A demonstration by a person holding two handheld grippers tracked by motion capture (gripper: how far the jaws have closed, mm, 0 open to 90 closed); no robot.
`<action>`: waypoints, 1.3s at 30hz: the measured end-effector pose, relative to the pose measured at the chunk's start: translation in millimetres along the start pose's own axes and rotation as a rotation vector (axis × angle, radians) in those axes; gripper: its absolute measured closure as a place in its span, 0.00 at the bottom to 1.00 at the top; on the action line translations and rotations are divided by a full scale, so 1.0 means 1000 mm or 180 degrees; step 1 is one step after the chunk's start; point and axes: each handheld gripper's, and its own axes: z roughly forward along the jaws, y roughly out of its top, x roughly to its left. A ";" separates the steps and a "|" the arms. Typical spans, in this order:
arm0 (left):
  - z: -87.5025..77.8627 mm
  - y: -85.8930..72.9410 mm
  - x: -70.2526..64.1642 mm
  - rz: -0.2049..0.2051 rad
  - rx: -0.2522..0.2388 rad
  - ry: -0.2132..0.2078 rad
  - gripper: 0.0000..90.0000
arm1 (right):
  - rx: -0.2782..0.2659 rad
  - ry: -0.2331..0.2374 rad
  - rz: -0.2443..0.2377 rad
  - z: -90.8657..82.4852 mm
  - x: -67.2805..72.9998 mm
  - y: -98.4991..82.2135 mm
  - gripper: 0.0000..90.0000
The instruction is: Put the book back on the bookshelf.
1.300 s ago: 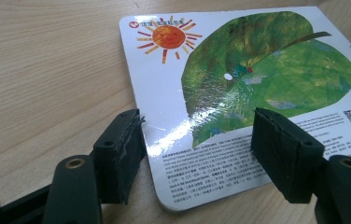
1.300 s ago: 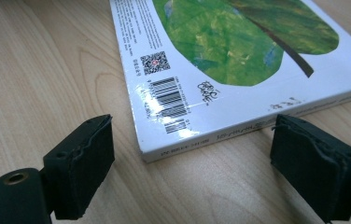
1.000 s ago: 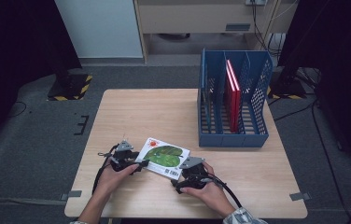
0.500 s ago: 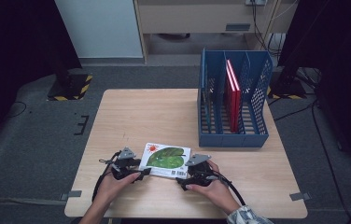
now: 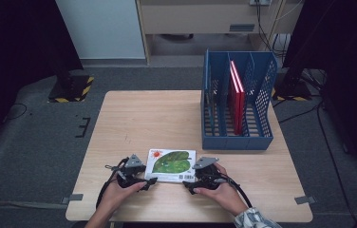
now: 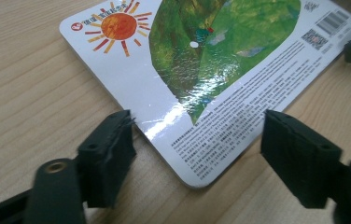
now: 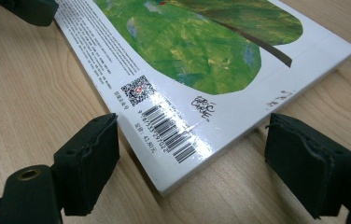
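The book [image 5: 172, 164] lies flat on the table [image 5: 143, 118] near my edge, back cover up with its green leaf and orange sun, and I have one hand-held gripper at each of its near corners. My left hand-held gripper [image 5: 144, 183] sits at the book's near left corner; in the left gripper view that rounded corner [image 6: 197, 182] lies between my two black jaws, which have just been opening and stand apart with neither pad pressing on the cover. My right hand-held gripper [image 5: 189, 184] sits at the near right corner; in the right gripper view the barcode corner [image 7: 178, 154] points in between the jaws, which are spread wide with clear gaps to the book on both sides, so nothing is gripped. Farther back on the right of the table stands a blue file rack [image 5: 237, 140] with upright dividers, well apart from the book. A red book [image 5: 236, 97] stands upright in one of its middle slots; the slot to its left looks empty.
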 end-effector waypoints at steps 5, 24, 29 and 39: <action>0.002 0.004 0.003 0.0045 0.0022 0.0065 0.17 | 0.0023 0.0047 -0.0027 -0.001 -0.003 0.001 0.20; 0.003 0.022 0.023 0.0090 0.0001 0.0183 0.06 | 0.0042 -0.0022 -0.0204 0.001 0.000 -0.003 0.12; 0.004 0.028 0.027 0.0087 -0.0065 0.0203 0.06 | 0.0004 -0.0046 -0.0188 0.002 -0.001 -0.004 0.10; 0.019 0.045 0.054 -0.0014 -0.0146 0.0173 0.06 | -0.0009 -0.0109 -0.0143 0.002 0.001 -0.005 0.10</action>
